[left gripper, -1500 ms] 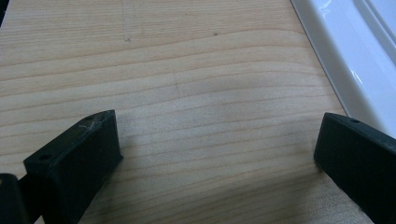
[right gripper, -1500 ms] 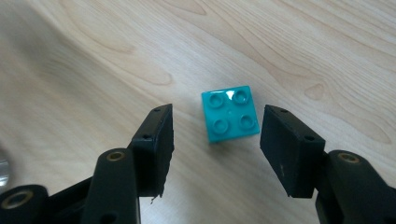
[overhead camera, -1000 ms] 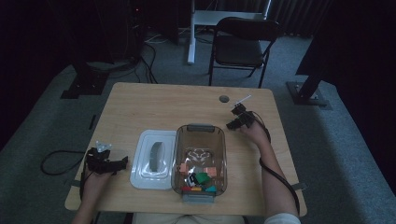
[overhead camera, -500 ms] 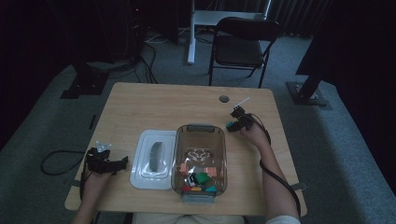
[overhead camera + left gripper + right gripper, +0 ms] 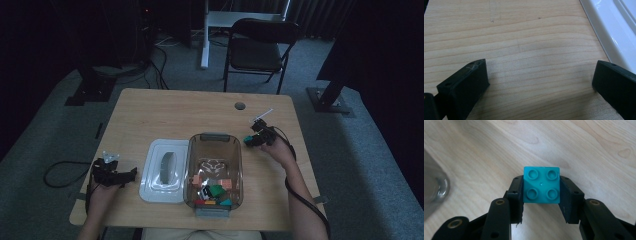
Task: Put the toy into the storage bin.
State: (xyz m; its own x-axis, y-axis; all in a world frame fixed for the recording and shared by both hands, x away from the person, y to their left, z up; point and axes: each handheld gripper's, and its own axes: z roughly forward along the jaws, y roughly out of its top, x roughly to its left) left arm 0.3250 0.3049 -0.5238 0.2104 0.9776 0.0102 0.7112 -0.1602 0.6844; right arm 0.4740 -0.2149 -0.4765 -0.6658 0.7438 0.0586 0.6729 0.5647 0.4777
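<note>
Teal brick (image 5: 541,185), four studs up, sits clamped between the jaws of the right gripper (image 5: 541,192); the pads press its two side faces and have just been closing onto it. In the high view the brick (image 5: 248,141) hangs over bare wood at about 3 o'clock from the clear bin (image 5: 214,150), apart from the bin's right wall, with the right gripper (image 5: 259,137) behind it. Open table (image 5: 165,110) lies beyond toward 12 o'clock, up to a small round grommet (image 5: 240,106); the table's right edge is near at 3 o'clock.

Left gripper (image 5: 114,174) rests low at the table's 8 o'clock corner, jaws spread wide with nothing between them, bare wood under them in the left gripper view. A white lid (image 5: 614,32) edges in at 2 o'clock in that view, close beside one jaw.

White lid (image 5: 164,170) lies flat just left of the bin, grey handle up. The bin holds loose bricks heaped at its near end: orange, green, red, teal, black. Its far half is bare. A folding chair (image 5: 260,47) stands past the table's far edge.
</note>
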